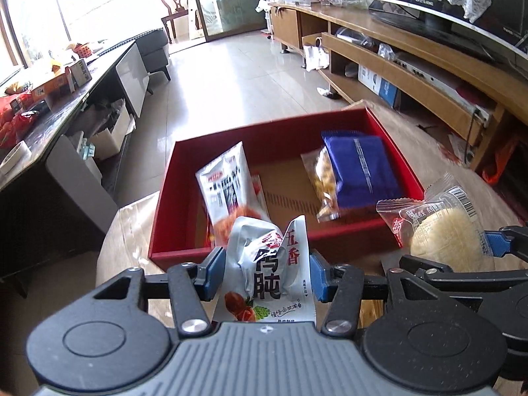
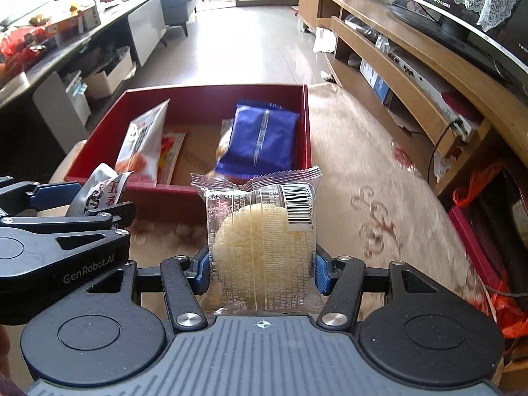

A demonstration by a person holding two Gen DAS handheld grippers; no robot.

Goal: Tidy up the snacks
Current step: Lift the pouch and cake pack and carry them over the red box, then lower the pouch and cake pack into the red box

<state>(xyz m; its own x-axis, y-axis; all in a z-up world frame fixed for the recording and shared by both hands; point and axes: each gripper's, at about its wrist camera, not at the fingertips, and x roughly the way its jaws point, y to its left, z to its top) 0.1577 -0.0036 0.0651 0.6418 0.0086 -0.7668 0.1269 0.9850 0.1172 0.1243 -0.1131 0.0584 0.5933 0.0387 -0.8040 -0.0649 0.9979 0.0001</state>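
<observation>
My left gripper [image 1: 264, 272] is shut on a crumpled silver snack packet [image 1: 270, 264] with red and black characters, held just in front of the near wall of a red box [image 1: 264, 128]. My right gripper [image 2: 262, 269] is shut on a clear-wrapped round pastry [image 2: 260, 241], held near the box's [image 2: 211, 94] near right corner. The pastry also shows in the left wrist view [image 1: 442, 234], and the silver packet in the right wrist view [image 2: 102, 191]. Inside the box lie a blue packet [image 1: 363, 171], a clear bag of yellow snacks [image 1: 325, 181] and a white-and-red packet [image 1: 227, 188].
The box stands on a round table with a patterned beige cover [image 2: 369, 171]. A wooden TV cabinet [image 2: 412, 52] runs along the right. A dark cluttered table [image 1: 49, 105] stands to the left. Tiled floor [image 1: 231, 76] lies beyond.
</observation>
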